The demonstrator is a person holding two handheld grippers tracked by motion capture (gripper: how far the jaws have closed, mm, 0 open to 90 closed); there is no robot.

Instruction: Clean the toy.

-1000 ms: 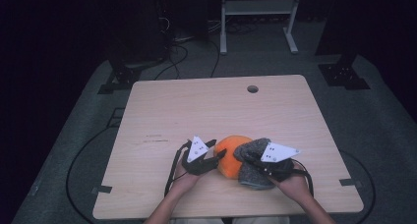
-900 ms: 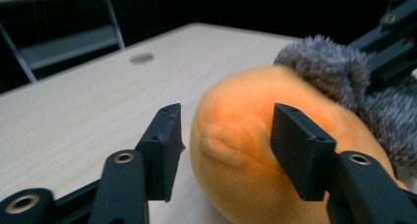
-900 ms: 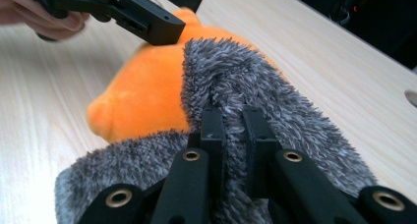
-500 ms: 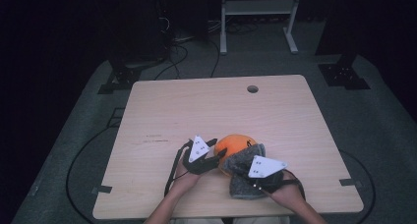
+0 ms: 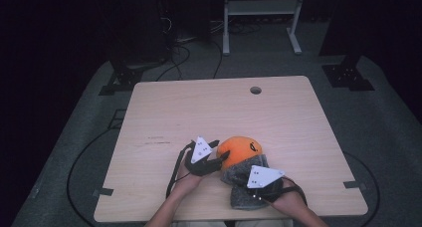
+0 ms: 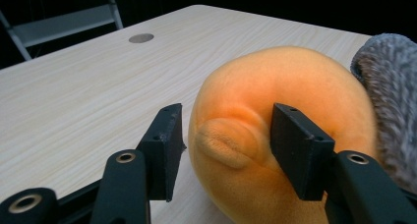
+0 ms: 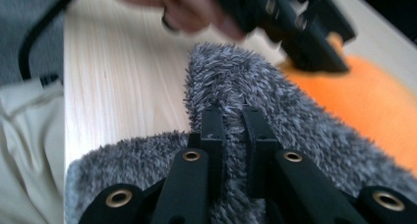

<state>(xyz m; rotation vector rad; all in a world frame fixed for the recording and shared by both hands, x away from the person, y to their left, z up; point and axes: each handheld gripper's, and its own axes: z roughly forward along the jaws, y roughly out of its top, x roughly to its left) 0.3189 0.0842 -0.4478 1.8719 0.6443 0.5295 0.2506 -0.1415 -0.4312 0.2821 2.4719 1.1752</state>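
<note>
My left claw [image 6: 223, 135] has a fold of the orange plush toy [image 6: 275, 130] between its jaws, which have just been opening a little; the right-hand pad presses into the plush while the left-hand pad stands just clear of it. My right claw [image 7: 231, 123] is clamped narrow on a ridge of grey fleece cloth [image 7: 255, 101]. Largest in the figure, the pale wooden bench [image 5: 199, 117] carries everything, with a round hole [image 5: 256, 90] near its far edge. The orange plush toy [image 5: 240, 150] sits toward my near side, right of centre. The grey fleece cloth [image 5: 244, 174] lies against its near flank, touching it and reaching toward the bench edge. In the high view the left claw [image 5: 219, 160] meets the toy from its left, and the right claw [image 5: 261, 184] rests on the cloth.
</note>
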